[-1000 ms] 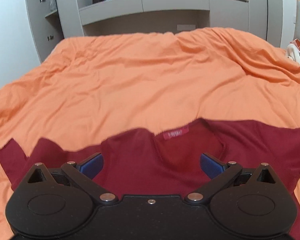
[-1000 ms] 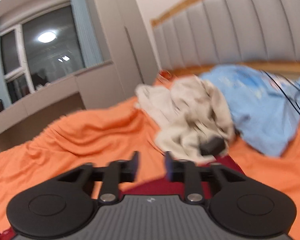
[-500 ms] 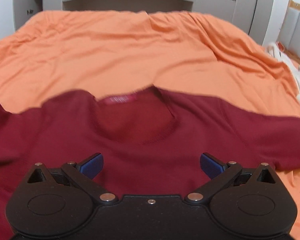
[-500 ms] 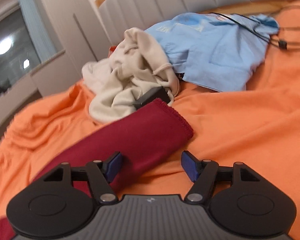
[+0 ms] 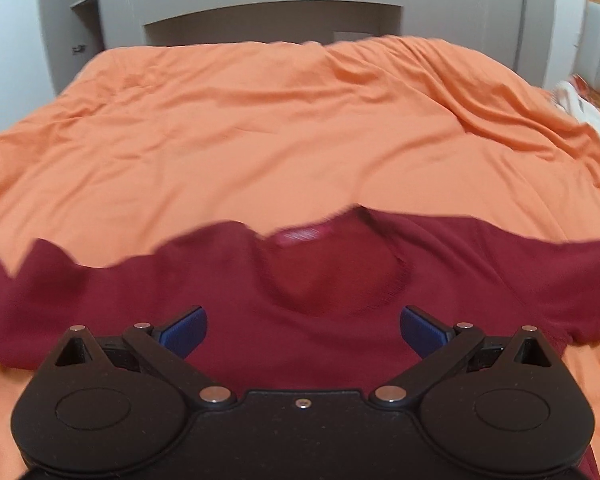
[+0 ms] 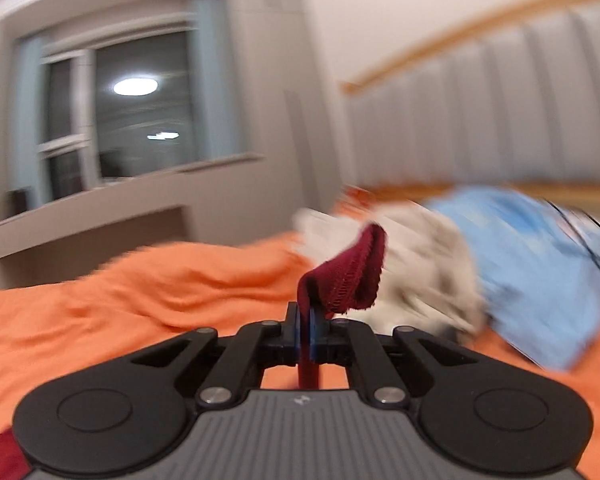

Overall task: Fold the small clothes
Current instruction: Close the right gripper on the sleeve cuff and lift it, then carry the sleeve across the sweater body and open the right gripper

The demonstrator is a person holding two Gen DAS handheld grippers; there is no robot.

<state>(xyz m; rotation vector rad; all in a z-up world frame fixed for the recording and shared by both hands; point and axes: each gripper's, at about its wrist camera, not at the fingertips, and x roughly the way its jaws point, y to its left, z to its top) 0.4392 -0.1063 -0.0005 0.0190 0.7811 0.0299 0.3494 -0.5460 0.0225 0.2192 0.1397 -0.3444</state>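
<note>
A dark red sweater [image 5: 320, 320] lies spread flat on the orange bedsheet [image 5: 280, 140], collar with a red label [image 5: 304, 235] facing away, sleeves stretched left and right. My left gripper [image 5: 303, 330] is open and empty, hovering just above the sweater's chest below the collar. In the right wrist view my right gripper [image 6: 305, 330] is shut on the sweater's sleeve cuff [image 6: 350, 276], which sticks up above the jaws, lifted off the bed.
A cream garment [image 6: 420, 272] and a light blue garment [image 6: 540, 264] with a black cable lie heaped near the padded headboard [image 6: 500, 120]. Grey cabinets [image 5: 280, 12] stand past the bed's far end. A window [image 6: 132, 120] is at left.
My right gripper was open over the sleeve end; now it has shut on the cuff and lifted it. My left gripper stayed open and drew back a little over the sweater.
</note>
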